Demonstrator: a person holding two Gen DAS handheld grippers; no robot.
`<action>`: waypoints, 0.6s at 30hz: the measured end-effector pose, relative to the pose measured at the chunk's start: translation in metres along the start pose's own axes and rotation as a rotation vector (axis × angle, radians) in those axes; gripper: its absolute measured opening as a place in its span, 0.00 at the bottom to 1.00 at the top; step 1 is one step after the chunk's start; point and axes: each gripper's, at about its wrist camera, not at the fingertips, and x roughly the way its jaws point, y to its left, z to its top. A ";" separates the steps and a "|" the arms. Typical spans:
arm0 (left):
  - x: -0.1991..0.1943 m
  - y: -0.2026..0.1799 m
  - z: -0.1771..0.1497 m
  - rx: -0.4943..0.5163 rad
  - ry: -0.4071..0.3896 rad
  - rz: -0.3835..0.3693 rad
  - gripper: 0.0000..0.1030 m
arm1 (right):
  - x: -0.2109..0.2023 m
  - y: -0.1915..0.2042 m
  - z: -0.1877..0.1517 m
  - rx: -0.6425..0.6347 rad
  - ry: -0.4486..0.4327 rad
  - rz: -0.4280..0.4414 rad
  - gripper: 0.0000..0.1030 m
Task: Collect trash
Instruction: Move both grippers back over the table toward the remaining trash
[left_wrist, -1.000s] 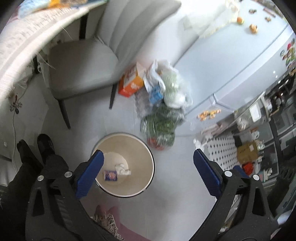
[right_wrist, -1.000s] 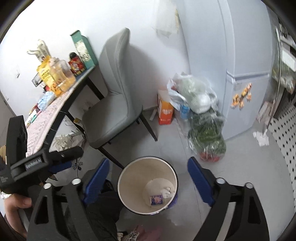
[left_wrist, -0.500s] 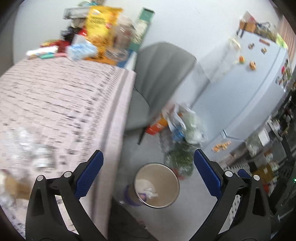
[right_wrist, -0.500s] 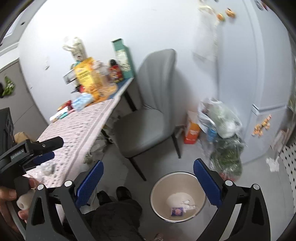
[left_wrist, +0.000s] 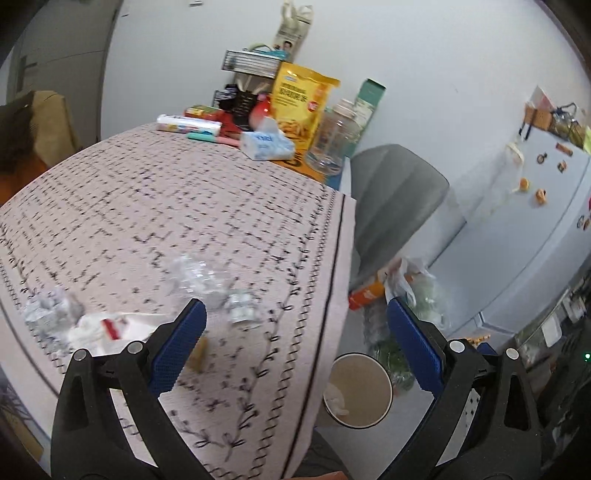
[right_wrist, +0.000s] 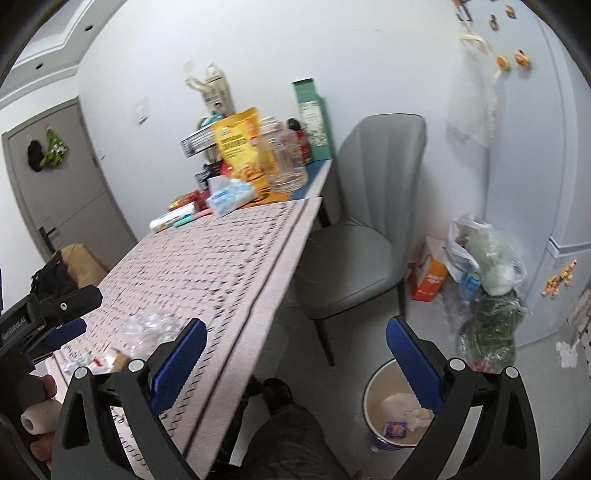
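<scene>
A kitchen corner: the pink patterned tablecloth (left_wrist: 192, 221) now fills the left wrist view, where a second ago the floor and bin did. The grey chair (right_wrist: 369, 221) stands at the table's end. The cream waste bin (left_wrist: 360, 393) has slid to the lower right, with wrappers inside. Crumpled clear plastic (left_wrist: 199, 277) and a white wrapper (left_wrist: 107, 328) lie on the cloth. The left gripper (left_wrist: 293, 349) and right gripper (right_wrist: 293, 356) are both spread wide, empty.

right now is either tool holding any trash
No. The left tool and the right tool are both open and empty.
</scene>
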 end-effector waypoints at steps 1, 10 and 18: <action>-0.007 0.009 -0.001 -0.009 -0.016 -0.005 0.94 | -0.001 0.006 -0.002 -0.010 -0.001 0.015 0.93; -0.045 0.063 -0.017 -0.032 -0.082 0.022 0.94 | 0.007 0.040 -0.016 -0.056 0.035 0.126 0.93; -0.064 0.106 -0.035 -0.077 -0.130 0.028 0.94 | 0.017 0.076 -0.024 -0.145 0.040 0.185 0.93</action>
